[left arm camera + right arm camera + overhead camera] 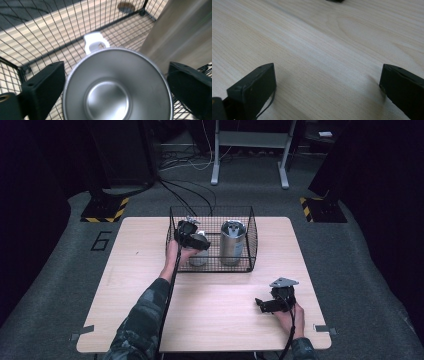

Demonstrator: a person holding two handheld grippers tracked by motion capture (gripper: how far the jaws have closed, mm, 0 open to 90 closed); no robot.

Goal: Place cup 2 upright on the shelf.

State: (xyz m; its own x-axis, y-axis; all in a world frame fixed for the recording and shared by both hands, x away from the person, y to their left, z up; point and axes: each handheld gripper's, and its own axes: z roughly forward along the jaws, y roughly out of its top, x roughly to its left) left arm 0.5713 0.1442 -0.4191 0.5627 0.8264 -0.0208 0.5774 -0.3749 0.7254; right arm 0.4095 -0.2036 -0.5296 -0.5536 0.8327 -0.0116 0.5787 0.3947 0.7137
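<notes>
Grey carpet and dark stands surround a pale wooden desk [150, 320], with cables trailing across the floor behind it. Toward the left, the left tool [191, 238] reaches down into a black wire-mesh basket [248, 262] that stands at the far middle of the desk. In the left gripper view its two black jaws stand wide apart on either side of a small round stainless-steel cup with a white plastic handle [117, 87], seen from above through its open mouth; the jaws flank the rim but I cannot tell whether they touch it, and nothing is gripped yet. This cup sits on the basket floor in its left half, upright, with the handle pointing away from the tool. Just beside it to the right stands a taller brushed-steel cylindrical canister [233, 242], close enough that the right-hand jaw has little room. The cup looks light, rigid and smooth, so it may slip under a shallow pinch; a hold across the rim or the upper wall, clear of the handle, seems safest. Farther right, near the front edge of the desk, the right tool [259, 304] rests low over bare wood, its jaws spread wide and holding nothing.
</notes>
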